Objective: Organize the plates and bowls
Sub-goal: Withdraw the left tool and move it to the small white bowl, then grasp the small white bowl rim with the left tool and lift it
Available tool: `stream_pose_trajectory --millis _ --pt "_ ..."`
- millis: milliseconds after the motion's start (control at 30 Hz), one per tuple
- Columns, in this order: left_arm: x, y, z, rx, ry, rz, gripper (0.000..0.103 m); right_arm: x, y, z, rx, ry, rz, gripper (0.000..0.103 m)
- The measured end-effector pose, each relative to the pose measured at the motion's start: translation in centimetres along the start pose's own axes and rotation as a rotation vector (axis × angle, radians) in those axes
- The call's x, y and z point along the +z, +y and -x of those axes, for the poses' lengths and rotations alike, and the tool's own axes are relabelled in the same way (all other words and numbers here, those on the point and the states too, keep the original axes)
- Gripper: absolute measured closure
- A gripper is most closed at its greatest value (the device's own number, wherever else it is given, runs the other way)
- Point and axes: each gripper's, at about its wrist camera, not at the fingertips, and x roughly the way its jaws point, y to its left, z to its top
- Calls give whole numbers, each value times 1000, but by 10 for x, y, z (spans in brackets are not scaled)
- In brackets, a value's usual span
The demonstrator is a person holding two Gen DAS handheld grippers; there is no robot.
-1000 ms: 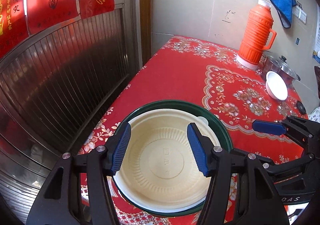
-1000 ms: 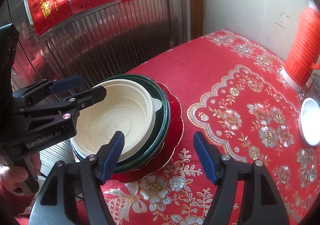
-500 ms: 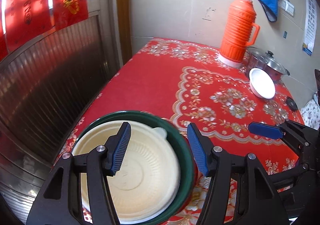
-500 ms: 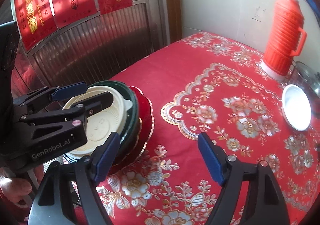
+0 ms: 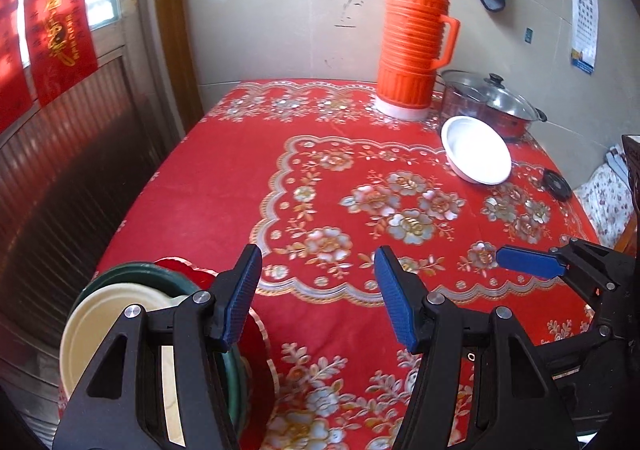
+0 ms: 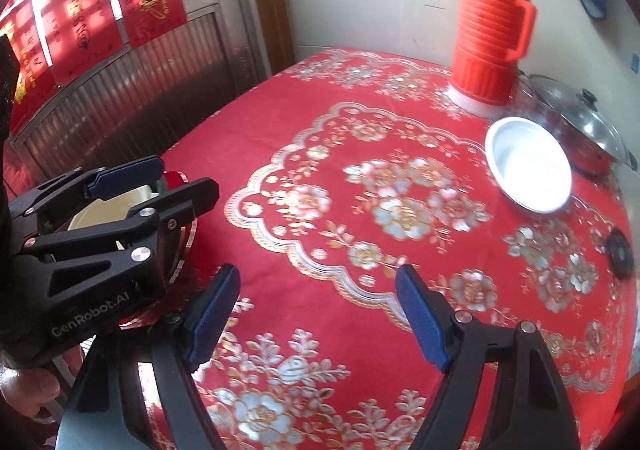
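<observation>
Cream bowl (image 5: 108, 314) nests in green bowl (image 5: 120, 270); white bowl (image 5: 476, 150) lies well apart.

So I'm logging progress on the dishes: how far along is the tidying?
Done: a cream bowl sits nested in a green dish on a red plate at the table's near corner. In hand: nothing; the left gripper and right gripper are both empty. Left: the white bowl by the pot.
</observation>
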Motion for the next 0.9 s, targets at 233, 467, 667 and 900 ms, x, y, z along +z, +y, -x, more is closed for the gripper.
stream_pose_trajectory --millis 233,467,667,900 --pt "13 -29 -19 -33 10 -32 44 -3 -38 8 -45 -2 -58 23" --pt "24 -50 -40 -58 32 -57 44 -5 -71 8 -77 6 -102 22" --pt "39 -64 -67 -94 73 -41 44 -5 -107 8 -111 20 -138 22" --pt "72 -87 -117 -143 165 12 44 10 -172 7 -163 19 -244 22"
